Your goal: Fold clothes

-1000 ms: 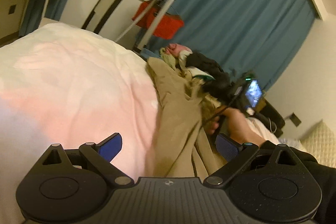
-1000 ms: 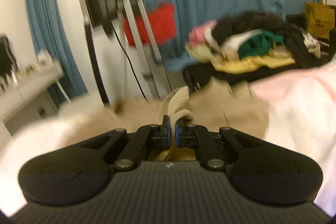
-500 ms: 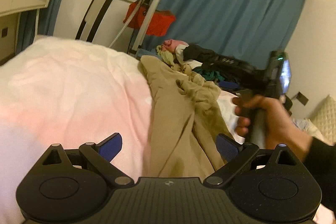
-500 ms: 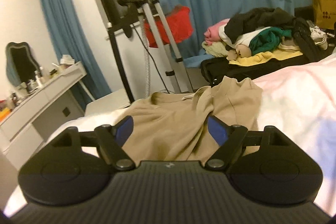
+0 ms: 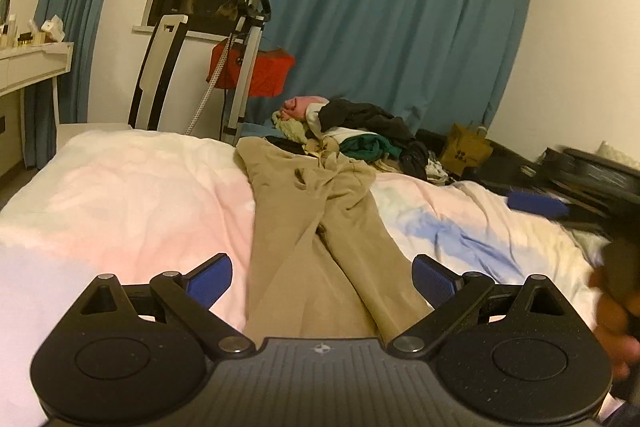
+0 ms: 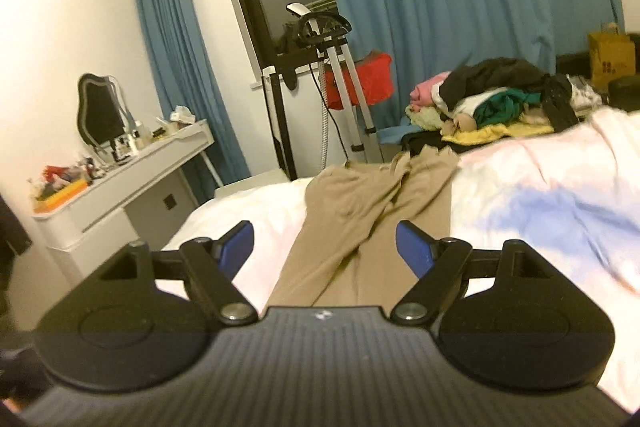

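Observation:
Tan trousers [image 5: 320, 227] lie lengthwise on the pale bedspread [image 5: 120, 203], waistband at the far edge, legs running toward me. My left gripper [image 5: 322, 273] hangs open above the legs, its blue pads [image 5: 210, 277] wide apart and touching nothing. In the right wrist view the same trousers [image 6: 360, 211] stretch away from my right gripper [image 6: 324, 247], which is open and empty above the near end of the legs. A blurred hand [image 5: 616, 291] with that other gripper shows at the right edge of the left wrist view.
A heap of mixed clothes [image 5: 352, 131] sits beyond the bed's far edge [image 6: 492, 103]. A garment steamer stand [image 6: 344, 75] with a red item [image 5: 252, 71] is by the window. A white dressing table [image 6: 120, 179] stands left. A yellow paper bag [image 5: 464, 151] is on the right.
The right gripper let go of the tan fabric, opened, and pulled back toward the near end of the trousers. The left gripper rose and levelled out; the trousers now lie flatter.

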